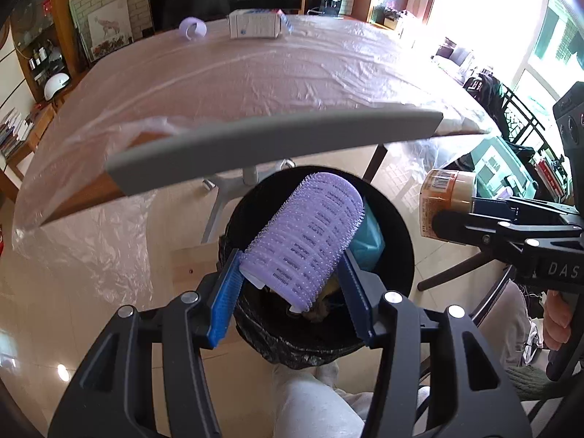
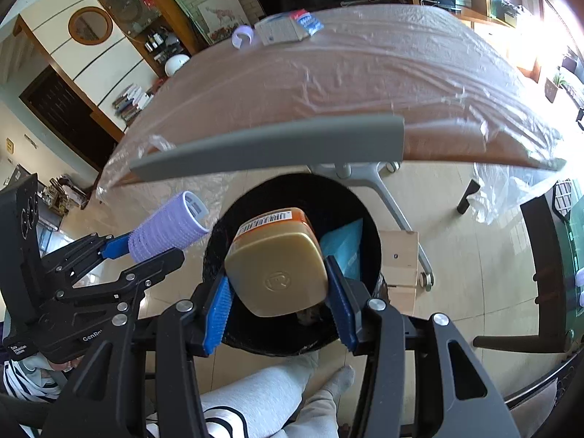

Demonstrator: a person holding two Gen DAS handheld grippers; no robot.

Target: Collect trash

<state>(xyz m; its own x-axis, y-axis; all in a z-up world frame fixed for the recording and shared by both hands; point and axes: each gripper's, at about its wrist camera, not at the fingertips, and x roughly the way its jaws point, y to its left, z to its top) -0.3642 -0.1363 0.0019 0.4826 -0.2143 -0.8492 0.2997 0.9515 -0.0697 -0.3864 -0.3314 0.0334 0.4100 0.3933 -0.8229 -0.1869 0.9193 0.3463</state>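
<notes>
The left gripper (image 1: 292,273) clamps a purple hair roller (image 1: 306,241) above the black trash bin (image 1: 398,241). Just to its right, the right gripper (image 2: 279,284) grips a tan-lidded jar (image 2: 277,270) over the same bin, below the table (image 2: 328,84) edge.

Two hair rollers (image 1: 306,237), one jar (image 2: 279,262), one bin (image 2: 292,197), perhaps one carton (image 1: 255,23)

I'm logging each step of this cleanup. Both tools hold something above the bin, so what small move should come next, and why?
Probably open both tools and let the items drop. The left tool grips the purple hair roller directly over the black bin, and the right tool holds the tan-lidded jar over the same opening, which already holds trash, including a blue packet.
</notes>
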